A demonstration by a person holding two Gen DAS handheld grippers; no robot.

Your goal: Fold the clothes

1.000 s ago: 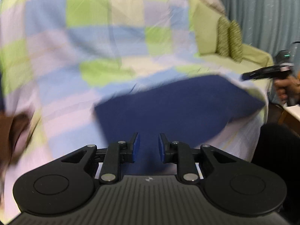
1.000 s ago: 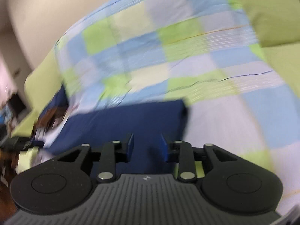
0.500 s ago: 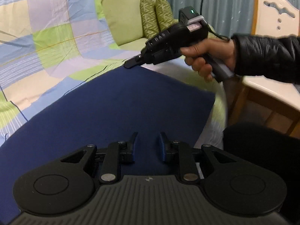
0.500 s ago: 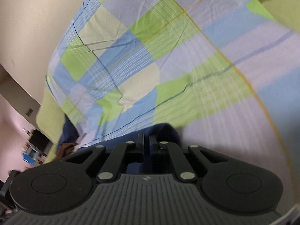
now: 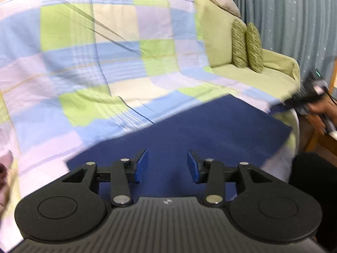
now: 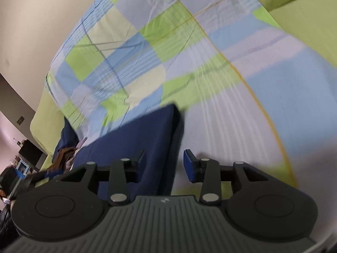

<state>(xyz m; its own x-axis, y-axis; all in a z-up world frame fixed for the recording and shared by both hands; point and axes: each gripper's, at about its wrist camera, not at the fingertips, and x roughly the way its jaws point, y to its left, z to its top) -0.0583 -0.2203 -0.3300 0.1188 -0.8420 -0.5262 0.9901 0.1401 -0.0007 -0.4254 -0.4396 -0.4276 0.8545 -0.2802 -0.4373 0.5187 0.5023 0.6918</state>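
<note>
A dark blue garment (image 5: 206,130) lies flat and folded on the checked sheet of the sofa. My left gripper (image 5: 167,164) is open and empty, hovering over its near edge. In the right wrist view the same blue garment (image 6: 143,139) shows a folded edge running between the fingers. My right gripper (image 6: 164,164) is open, its jaws on either side of that edge. The right gripper also shows blurred in the left wrist view (image 5: 303,99) at the garment's far right corner.
A checked blue, green and lilac sheet (image 5: 94,63) covers the green sofa (image 5: 263,78). Two patterned cushions (image 5: 246,46) stand at its right end. A pile of other clothes (image 6: 65,151) lies at the sofa's left end. A blue curtain (image 5: 294,21) hangs behind.
My right gripper was shut on the garment's corner half a second ago and has opened and let it go. My left gripper has opened wider and swung back to the left.
</note>
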